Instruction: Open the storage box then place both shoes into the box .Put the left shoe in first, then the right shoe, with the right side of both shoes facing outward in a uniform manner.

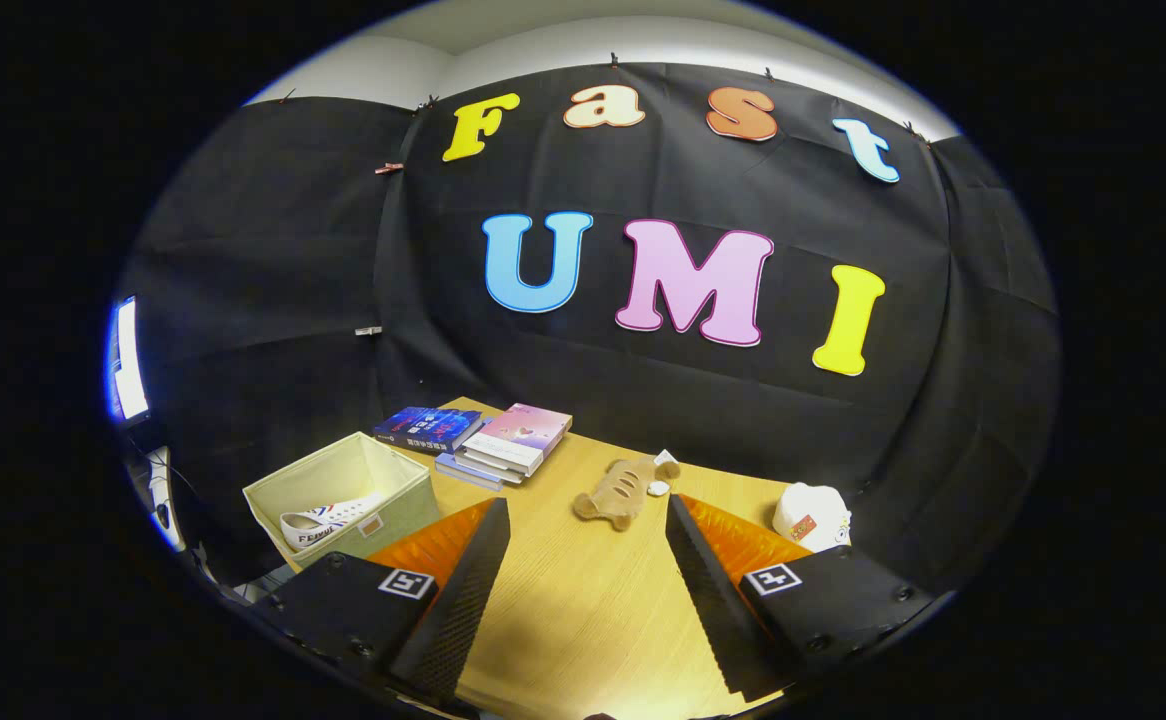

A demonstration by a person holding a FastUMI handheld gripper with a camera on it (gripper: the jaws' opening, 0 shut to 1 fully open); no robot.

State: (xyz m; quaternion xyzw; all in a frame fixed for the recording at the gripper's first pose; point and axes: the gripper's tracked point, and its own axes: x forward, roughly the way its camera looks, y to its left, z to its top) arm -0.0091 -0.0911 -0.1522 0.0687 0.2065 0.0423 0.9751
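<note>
We hold the gripper with fingers spread, empty, right of the storage box holding a shoe.

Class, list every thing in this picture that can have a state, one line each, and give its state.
tongs: open, nothing between the fingers, bare table ahead
storage box: open, no lid on it
shoe: lying inside the storage box
books: closed, stacked beyond the box
plush toy: lying flat on the table
white toy: resting on the table
</note>
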